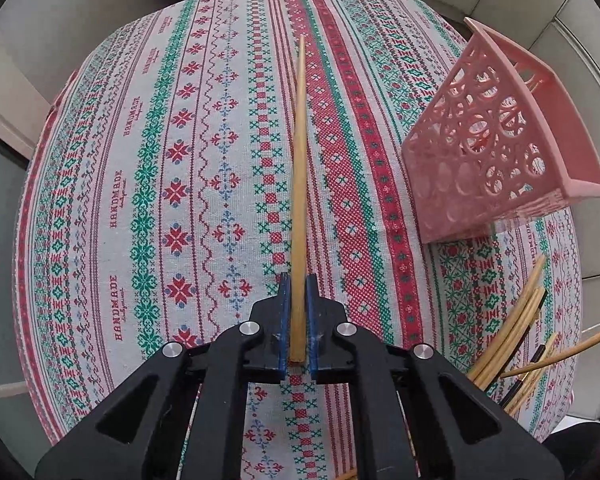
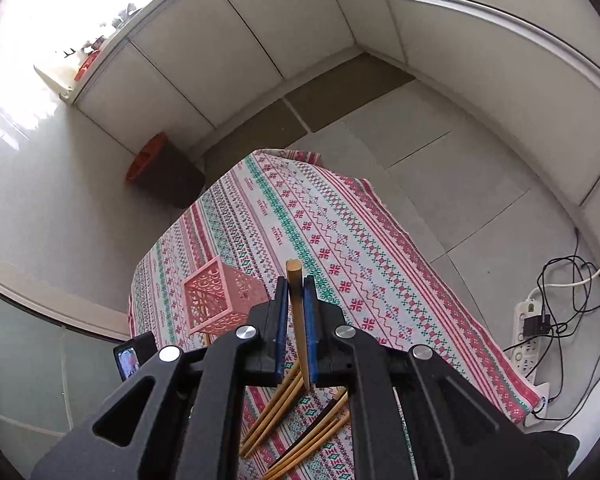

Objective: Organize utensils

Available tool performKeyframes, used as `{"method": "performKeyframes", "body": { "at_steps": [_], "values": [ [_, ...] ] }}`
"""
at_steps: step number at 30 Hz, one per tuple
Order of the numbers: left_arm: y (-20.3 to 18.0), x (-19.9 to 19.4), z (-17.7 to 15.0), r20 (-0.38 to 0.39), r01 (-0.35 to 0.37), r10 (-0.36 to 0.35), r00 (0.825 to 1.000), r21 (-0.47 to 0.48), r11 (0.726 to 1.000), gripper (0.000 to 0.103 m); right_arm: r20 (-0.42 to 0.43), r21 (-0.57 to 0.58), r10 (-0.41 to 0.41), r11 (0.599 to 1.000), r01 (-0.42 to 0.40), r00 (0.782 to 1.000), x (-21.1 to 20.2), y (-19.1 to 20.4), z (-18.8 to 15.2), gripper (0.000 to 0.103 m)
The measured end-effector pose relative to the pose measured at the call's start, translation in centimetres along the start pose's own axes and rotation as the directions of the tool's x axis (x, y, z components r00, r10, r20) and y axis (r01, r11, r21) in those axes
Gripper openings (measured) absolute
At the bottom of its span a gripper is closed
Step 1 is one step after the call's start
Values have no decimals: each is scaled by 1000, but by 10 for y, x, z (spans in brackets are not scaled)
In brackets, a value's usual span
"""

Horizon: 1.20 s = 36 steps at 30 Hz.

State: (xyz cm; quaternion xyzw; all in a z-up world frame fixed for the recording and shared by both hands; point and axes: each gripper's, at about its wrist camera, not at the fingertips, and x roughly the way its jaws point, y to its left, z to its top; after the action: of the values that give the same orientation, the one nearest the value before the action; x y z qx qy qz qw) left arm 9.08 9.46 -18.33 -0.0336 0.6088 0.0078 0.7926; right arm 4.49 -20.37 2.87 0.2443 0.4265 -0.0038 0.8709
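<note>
Item — bamboo chopstick (image 1: 299, 200) pinched by its butt end in left gripper (image 1: 296, 320), second chopstick (image 2: 296, 300) clamped in right gripper (image 2: 296, 316), both above bench (image 1: 160, 200); advice: tip each upright, lower tip-first into pink basket (image 1: 496, 148); loose pile (image 2: 300, 420) remains.

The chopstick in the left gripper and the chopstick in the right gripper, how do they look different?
The left gripper holds its chopstick near one end, so most of it sticks far out ahead over the tablecloth. The right gripper holds its chopstick with only a short stub poking past the tips, and the rest runs back below toward the loose chopsticks. Both are plain light wood, clamped between blue pads.
</note>
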Motion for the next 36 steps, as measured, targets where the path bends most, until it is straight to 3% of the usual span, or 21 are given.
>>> {"method": "performKeyframes", "body": {
  "at_steps": [4,10,14,18,22,27,29,32,36],
  "values": [
    [3,-45,-17,84,39,-40,996,15,999,6,10,-31,42,999,-42,999,-16,7,-5,8],
    [17,-138,-53,261,88,-93,961,32,996,6,34,-83,102,992,-99,994,-52,17,-13,8],
    [17,-187,-65,356,52,-74,932,72,996,6,79,-104,145,985,-137,986,-82,24,-14,8],
    [11,-227,-64,440,72,-103,892,86,994,6,137,-112,197,977,-183,971,-116,32,-4,8],
    [4,-246,-60,503,109,-145,852,101,989,6,204,-140,222,971,-196,953,-140,49,12,8],
    [-5,-256,-52,550,162,-206,809,128,978,6,226,-175,223,967,-186,948,-136,71,26,8],
    [-8,-253,-47,524,191,-243,816,152,970,6,213,-183,223,965,-186,951,-129,77,29,8],
    [-8,-243,-43,431,254,-297,852,155,955,6,194,-185,220,965,-184,956,-118,82,32,8],
    [4,-254,-57,437,230,-283,854,171,958,6,172,-181,219,965,-188,960,-106,80,37,8]
  ]
}}
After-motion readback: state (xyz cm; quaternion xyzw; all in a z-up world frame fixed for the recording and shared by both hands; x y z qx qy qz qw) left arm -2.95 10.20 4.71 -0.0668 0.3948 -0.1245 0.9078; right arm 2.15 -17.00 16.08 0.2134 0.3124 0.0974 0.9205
